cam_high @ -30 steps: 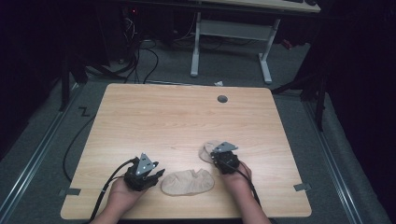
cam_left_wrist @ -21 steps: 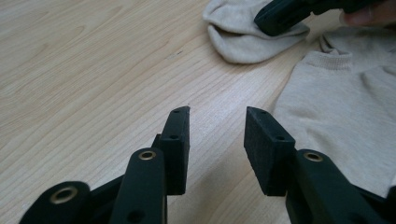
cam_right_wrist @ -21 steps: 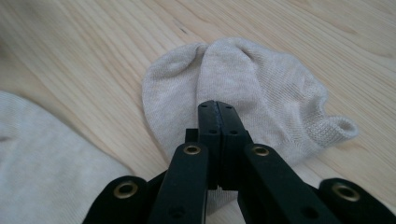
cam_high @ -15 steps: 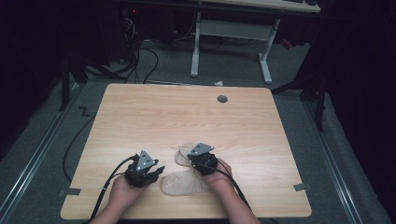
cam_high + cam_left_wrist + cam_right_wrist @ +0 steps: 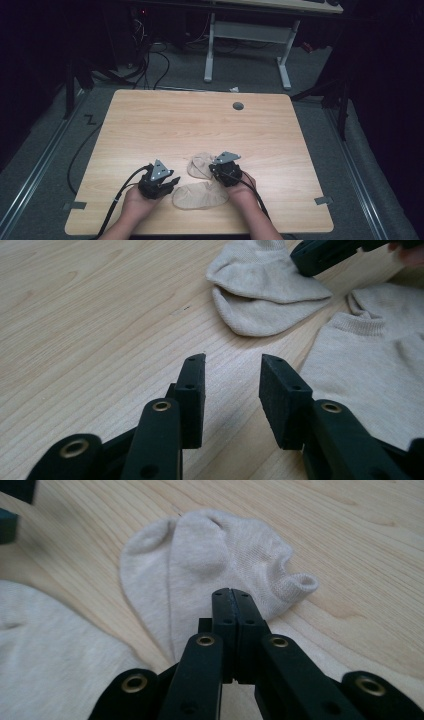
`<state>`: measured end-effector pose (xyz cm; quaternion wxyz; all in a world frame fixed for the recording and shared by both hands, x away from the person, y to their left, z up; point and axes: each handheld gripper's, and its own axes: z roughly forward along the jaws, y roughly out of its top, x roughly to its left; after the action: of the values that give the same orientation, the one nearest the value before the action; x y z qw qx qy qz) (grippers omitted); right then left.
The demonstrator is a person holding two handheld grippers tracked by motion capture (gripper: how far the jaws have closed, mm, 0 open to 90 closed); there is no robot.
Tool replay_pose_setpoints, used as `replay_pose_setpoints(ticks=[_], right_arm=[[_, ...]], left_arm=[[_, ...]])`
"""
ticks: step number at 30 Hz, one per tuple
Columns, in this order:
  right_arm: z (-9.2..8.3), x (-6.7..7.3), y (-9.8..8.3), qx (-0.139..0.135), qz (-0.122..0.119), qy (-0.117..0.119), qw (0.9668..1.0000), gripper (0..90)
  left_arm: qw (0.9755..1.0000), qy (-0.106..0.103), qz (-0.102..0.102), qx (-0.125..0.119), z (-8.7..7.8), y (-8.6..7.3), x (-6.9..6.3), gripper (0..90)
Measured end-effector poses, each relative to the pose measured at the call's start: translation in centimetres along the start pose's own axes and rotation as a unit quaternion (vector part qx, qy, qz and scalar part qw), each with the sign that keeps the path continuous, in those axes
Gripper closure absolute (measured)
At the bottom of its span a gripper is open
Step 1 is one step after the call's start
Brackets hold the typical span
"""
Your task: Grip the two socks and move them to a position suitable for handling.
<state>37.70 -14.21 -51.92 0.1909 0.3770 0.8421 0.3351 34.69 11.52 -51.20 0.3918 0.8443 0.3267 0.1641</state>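
Observation:
Two beige ankle socks lie on the wooden table (image 5: 200,120) near its front edge. The small sock (image 5: 199,165) (image 5: 210,550) is crumpled, and it touches the larger flat sock (image 5: 200,196) (image 5: 370,365). My right gripper (image 5: 213,168) (image 5: 232,594) is shut, its tips resting on the small sock's near edge; I cannot tell whether fabric is pinched. My left gripper (image 5: 172,181) (image 5: 232,365) is open just left of the large sock, low over bare wood with nothing between its jaws. The right gripper's tip (image 5: 320,255) shows on the small sock.
A round cable hole (image 5: 238,106) sits near the table's far edge. Beyond the table stand a white desk frame (image 5: 245,35) and floor cables (image 5: 155,60). Bare wood stretches across the table's far half.
The right gripper slid left and the small sock went with it, ending against the large sock. In the last half second that hand eased slightly right. The left hand stayed put.

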Motion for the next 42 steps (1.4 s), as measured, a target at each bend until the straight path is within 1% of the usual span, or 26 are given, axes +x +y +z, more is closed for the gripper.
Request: replay_pose_setpoints(ticks=[2,5,6,7,8,9,11,12,13,14,15,16,18,19,21,22,23,24,25,28,32,34,36,39,41,42], right_arm=[[0.5,-0.2,0.1,0.009,-0.009,-0.017,0.9998,90.0],[0.8,-0.6,0.3,0.012,-0.007,-0.035,0.9993,90.0],[0.7,-0.7,0.3,0.014,-0.011,-0.047,0.9987,89.9],[0.6,-0.7,0.4,0.012,-0.012,-0.053,0.9985,88.6],[0.3,-0.7,0.6,0.006,-0.005,-0.048,0.9988,85.4],[0.1,-0.4,0.9,-0.004,-0.006,-0.046,0.9989,81.3],[-0.3,0.6,1.5,-0.021,-0.011,-0.037,0.999,74.0],[-0.2,1.1,1.9,-0.025,-0.018,-0.029,0.9991,70.2],[0.1,1.6,2.2,-0.028,-0.019,-0.023,0.9992,67.0],[0.5,2.0,2.6,-0.027,-0.023,-0.023,0.9991,65.2],[1.0,2.2,2.8,-0.022,-0.023,-0.02,0.9993,64.7],[1.6,2.4,3.0,-0.013,-0.027,-0.021,0.9993,63.9],[2.7,2.5,3.0,0.005,-0.031,-0.027,0.9991,63.1],[3.1,2.5,3.0,0.011,-0.03,-0.026,0.9991,65.0],[3.4,2.6,3.0,0.014,-0.033,-0.033,0.9988,74.8],[3.3,2.6,3.1,0.012,-0.032,-0.036,0.9988,81.6],[3.1,2.5,3.2,0.006,-0.031,-0.035,0.9989,86.3],[2.9,2.5,3.2,0.002,-0.03,-0.038,0.9988,86.8],[2.7,2.5,3.3,-0.001,-0.03,-0.043,0.9987,86.8],[2.1,2.6,3.3,-0.015,-0.032,-0.047,0.9982,87.1],[0.7,2.5,3.2,-0.042,-0.022,-0.048,0.9977,87.0],[-0.3,2.1,3.0,-0.056,-0.011,-0.045,0.9973,86.2],[-1.2,1.5,2.6,-0.068,0.006,-0.041,0.9969,85.3],[-2.3,0.5,1.7,-0.075,0.023,-0.047,0.9958,84.6],[-2.9,-0.2,1.0,-0.076,0.032,-0.054,0.9951,83.6],[-3.2,-0.6,0.7,-0.076,0.041,-0.057,0.9947,82.9]], left_arm=[[1.0,0.0,0.001,0.003,0.0,0.0,0.0,63.3],[1.0,0.001,0.001,0.003,0.0,-0.1,0.0,63.3],[1.0,0.002,0.0,0.002,-0.1,-0.1,0.1,63.3],[1.0,0.002,0.0,0.002,-0.1,-0.2,0.1,63.3],[1.0,0.003,0.0,0.002,-0.1,-0.2,0.1,63.3],[1.0,0.002,-0.001,0.003,-0.2,-0.2,0.2,63.3],[1.0,0.003,-0.002,0.004,-0.2,-0.3,0.2,63.3],[1.0,0.003,0.0,0.004,-0.2,-0.3,0.2,63.3],[1.0,0.003,0.001,0.005,-0.2,-0.3,0.2,63.3],[1.0,0.005,0.003,0.004,-0.2,-0.3,0.1,63.3],[1.0,0.005,0.004,0.004,-0.3,-0.3,0.2,63.3],[1.0,0.005,0.005,0.004,-0.4,-0.4,0.2,63.2],[1.0,0.004,0.005,0.004,-0.5,-0.4,0.3,63.2],[1.0,0.003,0.003,0.003,-0.6,-0.4,0.3,63.3],[1.0,0.002,0.003,0.004,-0.6,-0.5,0.3,63.3],[1.0,0.002,0.004,0.003,-0.5,-0.5,0.3,63.3],[1.0,0.001,0.005,0.004,-0.5,-0.6,0.3,63.3],[1.0,0.002,0.005,0.005,-0.5,-0.6,0.2,63.3],[1.0,0.002,0.006,0.005,-0.6,-0.6,0.2,63.3],[1.0,0.003,0.007,0.003,-0.7,-0.6,0.2,63.3],[0.9999,0.005,0.012,0.006,-0.9,-0.6,0.2,63.2],[0.9999,0.005,0.012,0.006,-0.9,-0.6,0.2,63.2],[0.9999,0.004,0.01,0.005,-0.9,-0.6,0.3,63.3],[0.9999,0.004,0.009,0.004,-1.0,-0.6,0.3,63.4],[0.9999,0.005,0.009,0.004,-1.1,-0.6,0.4,63.4],[0.9999,0.005,0.01,0.005,-1.2,-0.6,0.4,63.4]])
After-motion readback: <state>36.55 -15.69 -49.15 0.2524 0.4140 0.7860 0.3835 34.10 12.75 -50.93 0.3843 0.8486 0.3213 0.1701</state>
